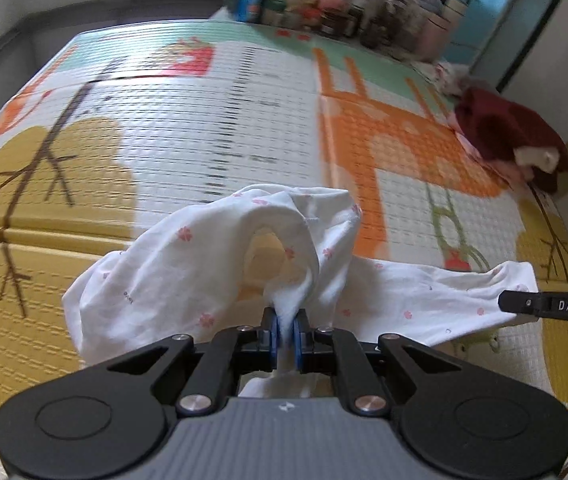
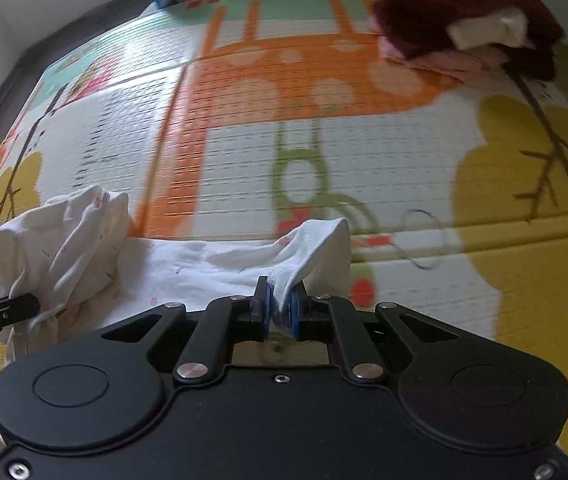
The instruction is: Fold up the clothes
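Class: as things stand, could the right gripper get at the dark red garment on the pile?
Probably not yet: the right gripper is shut on the white garment. Bare mat lies between it and the dark red garment.

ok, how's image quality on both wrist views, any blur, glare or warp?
Left wrist view: play mat streaked by motion blur, white garment and left tool sharp; window glare on the mat's centre, fisheye bends its edges. Right wrist view: heavier smear on the mat and clothes pile; right tool crisp.
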`<state>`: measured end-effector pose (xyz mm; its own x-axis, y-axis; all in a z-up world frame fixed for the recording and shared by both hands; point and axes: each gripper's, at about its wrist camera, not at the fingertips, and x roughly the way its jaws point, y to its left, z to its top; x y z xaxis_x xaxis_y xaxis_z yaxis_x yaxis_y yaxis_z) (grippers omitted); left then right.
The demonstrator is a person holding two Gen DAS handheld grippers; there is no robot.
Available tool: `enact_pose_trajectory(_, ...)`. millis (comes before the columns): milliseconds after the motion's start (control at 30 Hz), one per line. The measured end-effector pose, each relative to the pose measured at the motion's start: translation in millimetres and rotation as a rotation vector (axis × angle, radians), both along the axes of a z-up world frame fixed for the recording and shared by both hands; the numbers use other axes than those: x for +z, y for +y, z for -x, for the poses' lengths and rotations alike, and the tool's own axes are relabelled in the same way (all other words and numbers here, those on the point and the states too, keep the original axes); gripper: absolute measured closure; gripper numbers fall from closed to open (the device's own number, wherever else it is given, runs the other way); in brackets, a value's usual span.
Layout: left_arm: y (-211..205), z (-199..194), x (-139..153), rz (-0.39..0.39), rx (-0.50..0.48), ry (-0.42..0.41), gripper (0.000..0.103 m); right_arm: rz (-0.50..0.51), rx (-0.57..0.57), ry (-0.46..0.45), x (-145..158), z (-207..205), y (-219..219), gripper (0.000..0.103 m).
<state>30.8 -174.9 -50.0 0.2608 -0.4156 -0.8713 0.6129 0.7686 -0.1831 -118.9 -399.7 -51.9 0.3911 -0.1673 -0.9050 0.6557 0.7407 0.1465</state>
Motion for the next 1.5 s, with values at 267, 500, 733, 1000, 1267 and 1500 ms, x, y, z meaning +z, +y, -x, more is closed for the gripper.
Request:
enact_pose_trajectory(267, -40.1, 29.0, -0.6, -0.020, -0.082, 0.000, 0.095, 0.009, -0.084, -0.003, 2.3, 49.1, -31.8, 0.095)
enact_pose_trajectory(500, -70.3, 51.0, 0.9, -0.024, -0.156, -0.011, 0.095, 0.021, -0.135, 0.013, 2.9, 78.5, -54.8, 0.095)
enact_pose_trajectory(733, -91.6, 65.2, -1.1, -0.034, -0.203, -0.006, 0.094, 0.025, -0.175, 0.031, 0.4, 100.6, -73.4, 0.094)
enact_pose_trajectory(1000, -96.5, 69.6, 8.7, -0.035, -0.192, -0.057, 0.063, 0.067, -0.213, 0.024, 10.5, 111.3, -78.3, 0.079)
enact_pose_trajectory(1267, -92.2, 75.9, 25.5, -0.032, -0.158, -0.160, 0.034, 0.108, -0.155, -0.061, 39.0, 109.5, -57.9, 0.064)
enact_pose_trajectory(1500, -84.3, 81.7, 35.3, -0.028, -0.142, -0.228, 0.019, 0.086, -0.093, -0.093, 49.2, 90.5, -29.5, 0.061)
